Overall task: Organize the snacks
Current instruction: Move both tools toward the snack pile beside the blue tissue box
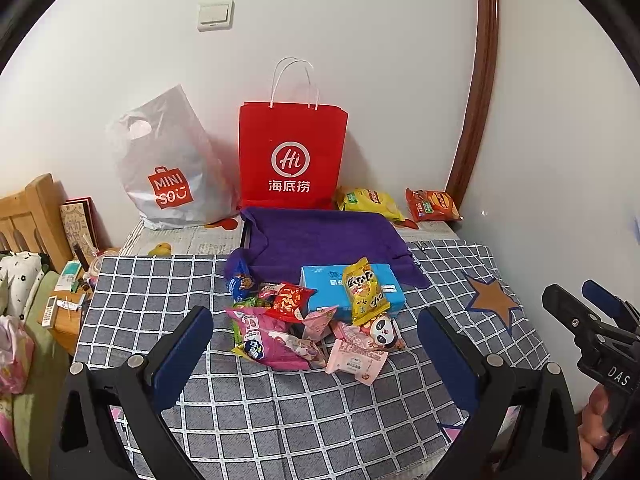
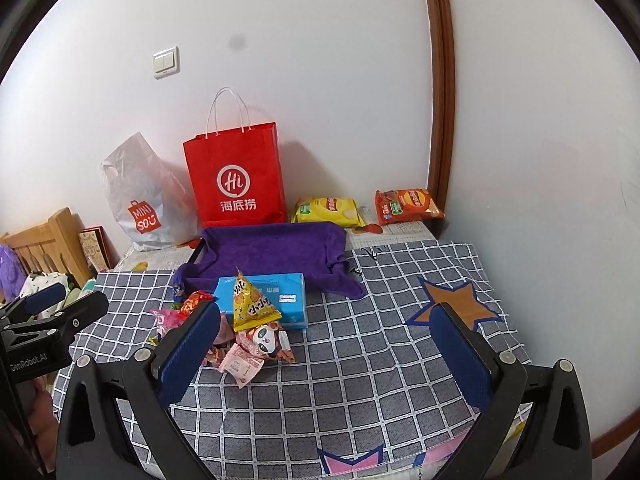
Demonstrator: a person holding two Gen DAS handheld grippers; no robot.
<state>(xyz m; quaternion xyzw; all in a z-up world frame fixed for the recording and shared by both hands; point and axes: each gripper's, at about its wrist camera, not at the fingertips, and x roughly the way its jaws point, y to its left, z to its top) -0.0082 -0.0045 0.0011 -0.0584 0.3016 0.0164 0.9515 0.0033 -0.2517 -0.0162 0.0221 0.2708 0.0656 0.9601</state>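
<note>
**Snack pile loose, both grippers empty**

My left gripper [image 1: 316,344] and right gripper [image 2: 326,344] hang with jaws spread wide, holding nothing; I'd say staged for a first pick. Beyond the jaws: one red Haidilao bag [image 1: 292,156] and one Miniso bag [image 1: 168,168] against the wall, likely storage. One purple-lined tray [image 1: 320,236], probably the drop spot. One blue box [image 1: 352,292] under a yellow packet [image 1: 364,290]. Two chip bags [image 2: 328,210] behind. The snack pile [image 1: 304,328] sits between my left jaws, ten-ish packets, overlap blocks exact count.

Checked cloth [image 1: 304,408] (table?) bears snacks [image 1: 304,320].
</note>
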